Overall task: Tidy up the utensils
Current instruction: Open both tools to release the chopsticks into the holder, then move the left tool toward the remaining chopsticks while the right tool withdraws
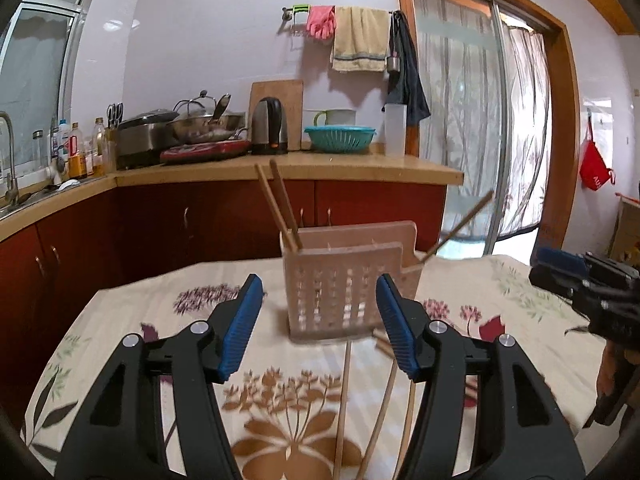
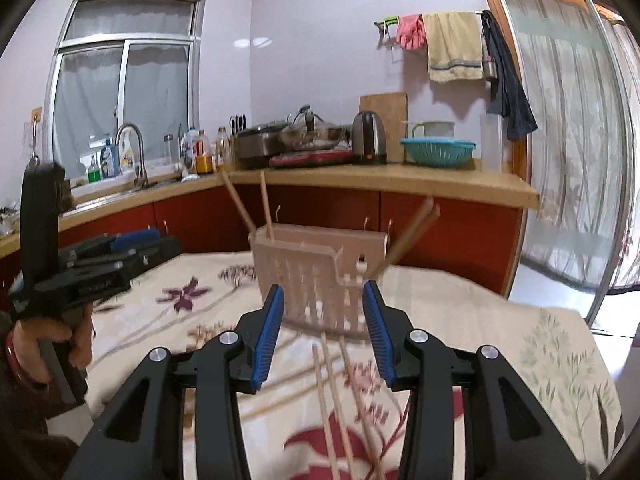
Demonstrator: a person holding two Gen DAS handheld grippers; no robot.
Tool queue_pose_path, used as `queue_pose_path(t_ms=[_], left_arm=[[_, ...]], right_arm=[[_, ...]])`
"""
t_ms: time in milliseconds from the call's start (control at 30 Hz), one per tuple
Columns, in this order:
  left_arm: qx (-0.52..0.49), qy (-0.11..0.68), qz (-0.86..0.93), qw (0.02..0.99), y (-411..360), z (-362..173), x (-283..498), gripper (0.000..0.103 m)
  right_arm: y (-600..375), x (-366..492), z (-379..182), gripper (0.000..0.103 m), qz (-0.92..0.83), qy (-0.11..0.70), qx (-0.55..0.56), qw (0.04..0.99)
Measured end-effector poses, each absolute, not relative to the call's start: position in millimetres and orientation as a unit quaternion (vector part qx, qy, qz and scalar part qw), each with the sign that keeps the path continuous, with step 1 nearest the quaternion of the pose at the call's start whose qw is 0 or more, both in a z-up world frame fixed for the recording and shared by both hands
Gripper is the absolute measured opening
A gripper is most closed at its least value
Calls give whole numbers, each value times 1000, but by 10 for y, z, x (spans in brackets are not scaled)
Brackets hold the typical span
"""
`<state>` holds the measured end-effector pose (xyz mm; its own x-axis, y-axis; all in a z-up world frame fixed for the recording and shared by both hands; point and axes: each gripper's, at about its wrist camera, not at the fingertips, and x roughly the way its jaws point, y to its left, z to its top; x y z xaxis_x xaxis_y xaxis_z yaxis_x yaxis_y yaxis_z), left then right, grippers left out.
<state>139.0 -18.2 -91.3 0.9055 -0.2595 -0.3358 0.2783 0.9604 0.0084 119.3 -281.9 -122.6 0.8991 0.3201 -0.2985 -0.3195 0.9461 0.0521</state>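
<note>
A pink slotted utensil holder (image 1: 344, 284) stands on the flowered tablecloth (image 1: 120, 320); it also shows in the right wrist view (image 2: 320, 276). Two wooden chopsticks (image 1: 280, 204) stick up from its left end and more lean out at its right (image 1: 460, 228). Three loose chopsticks (image 1: 344, 396) lie on the cloth in front of it, also in the right wrist view (image 2: 340, 392). My left gripper (image 1: 320, 324) is open and empty, just before the holder. My right gripper (image 2: 322, 340) is open and empty above the loose chopsticks.
A kitchen counter (image 1: 360, 168) behind the table carries a kettle (image 1: 270, 126), pots, bottles and a teal colander (image 1: 340, 138). A sink with tap (image 2: 132, 152) is at the left. A glass sliding door (image 1: 480, 120) is at the right.
</note>
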Motion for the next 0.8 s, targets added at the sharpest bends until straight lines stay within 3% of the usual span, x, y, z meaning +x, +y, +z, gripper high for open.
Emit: queue_pose_path(t_ms=[267, 500, 700, 800], left_arm=[[27, 208, -120, 970, -119, -1274, 1132, 58], [25, 240, -104, 965, -25, -1553, 1008, 58], [16, 254, -100, 962, 2, -1689, 940, 58], [19, 255, -99, 962, -3, -1724, 917, 58]], right_arm=[[-2887, 985, -1890, 41, 158, 215, 18, 964], [-2917, 882, -2341, 30, 149, 269, 18, 951], [-2958, 874, -2562, 27, 136, 297, 21, 945], [-2966, 844, -2594, 19, 131, 298, 18, 945]])
